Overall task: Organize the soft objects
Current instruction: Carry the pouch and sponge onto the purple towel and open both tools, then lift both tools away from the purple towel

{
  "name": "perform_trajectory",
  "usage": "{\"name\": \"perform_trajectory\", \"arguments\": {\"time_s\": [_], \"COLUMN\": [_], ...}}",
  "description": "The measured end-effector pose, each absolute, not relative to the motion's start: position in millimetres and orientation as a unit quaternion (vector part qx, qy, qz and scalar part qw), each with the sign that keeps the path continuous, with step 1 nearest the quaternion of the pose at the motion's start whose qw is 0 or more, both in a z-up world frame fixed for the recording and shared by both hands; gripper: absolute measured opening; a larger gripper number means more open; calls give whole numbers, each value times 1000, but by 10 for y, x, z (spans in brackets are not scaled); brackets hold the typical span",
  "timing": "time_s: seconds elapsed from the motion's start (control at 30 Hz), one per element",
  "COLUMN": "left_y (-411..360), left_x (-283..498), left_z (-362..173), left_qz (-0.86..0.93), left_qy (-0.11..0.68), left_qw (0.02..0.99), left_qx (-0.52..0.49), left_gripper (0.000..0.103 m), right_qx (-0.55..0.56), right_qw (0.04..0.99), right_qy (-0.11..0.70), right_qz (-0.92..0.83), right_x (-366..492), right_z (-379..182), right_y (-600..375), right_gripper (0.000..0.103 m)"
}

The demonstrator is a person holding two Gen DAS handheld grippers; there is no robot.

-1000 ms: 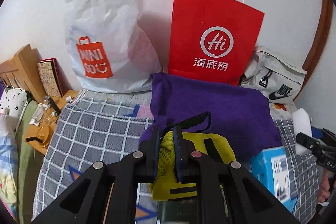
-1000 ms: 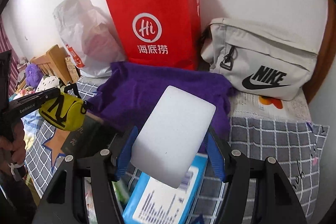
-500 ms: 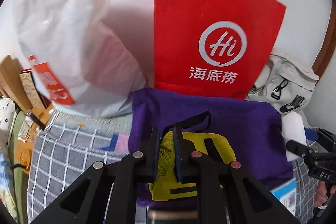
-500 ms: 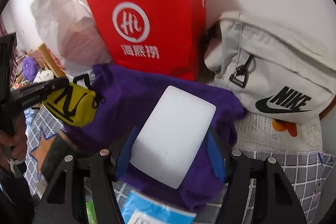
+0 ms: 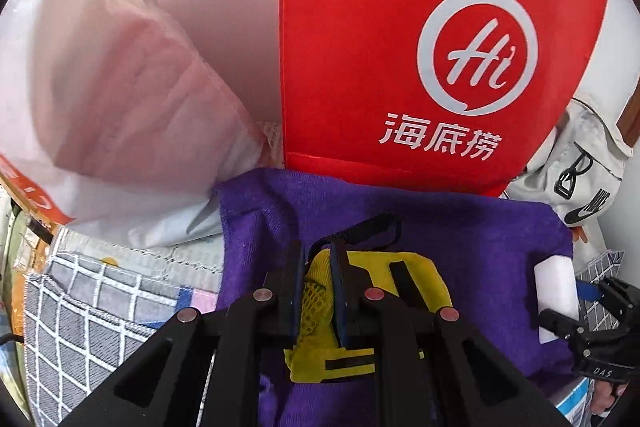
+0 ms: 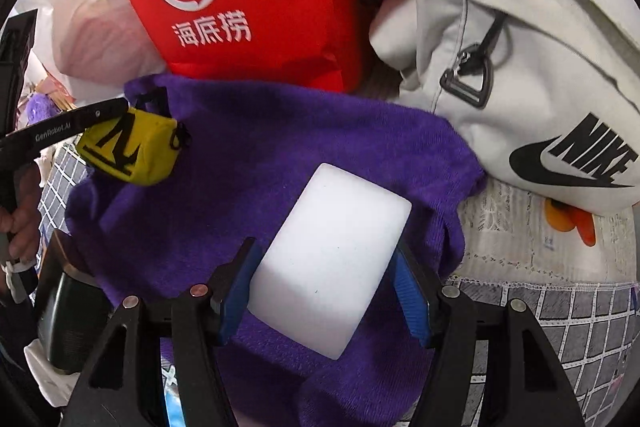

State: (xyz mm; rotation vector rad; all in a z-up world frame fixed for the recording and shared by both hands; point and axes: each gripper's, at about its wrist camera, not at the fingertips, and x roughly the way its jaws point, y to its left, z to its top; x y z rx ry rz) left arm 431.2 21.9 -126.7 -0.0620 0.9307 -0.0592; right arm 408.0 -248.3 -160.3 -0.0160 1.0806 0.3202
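Note:
My left gripper (image 5: 316, 267) is shut on a small yellow pouch (image 5: 416, 291) with black straps, pinching its mesh edge; the pouch hangs over a purple towel (image 5: 472, 235). In the right wrist view the same yellow pouch (image 6: 132, 151) hangs from the left gripper at the left, above the purple towel (image 6: 304, 135). My right gripper (image 6: 326, 291) is shut on a white sponge block (image 6: 332, 259), its blue pads pressing both sides, just above the towel. From the left wrist, the white sponge (image 5: 556, 295) shows at the right edge.
A red paper bag (image 5: 400, 47) stands right behind the towel against the wall. A white plastic bag (image 5: 112, 87) is left of it, a white Nike pouch (image 6: 532, 79) right of it. Grey checked bedding (image 5: 88, 311) lies underneath. A hand (image 6: 20, 227) grips the left tool.
Both grippers have moved forward and down toward the purple towel and the bags, which now fill the views. The blue box has slid out of sight below. Both grips are unchanged.

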Motion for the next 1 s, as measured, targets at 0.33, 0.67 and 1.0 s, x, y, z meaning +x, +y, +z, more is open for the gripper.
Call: {"name": "perform_trajectory", "arguments": {"time_s": [0.33, 0.67, 1.0], "left_y": [259, 361, 410], "left_x": [4444, 4245, 3518], "left_z": [-1334, -1064, -633], "left_qz": [-28, -7, 20], "left_qy": [465, 457, 425], "left_qw": [884, 889, 905], "left_qx": [-34, -25, -3], "left_gripper": [16, 49, 58], "right_qx": [-14, -6, 37], "right_qw": [840, 848, 873], "right_qy": [521, 511, 465], "right_qz": [154, 141, 143], "right_x": [4123, 3942, 3326], "right_z": [-1704, -1466, -973], "right_y": [-2415, -2389, -2469], "right_gripper": [74, 83, 86]}}
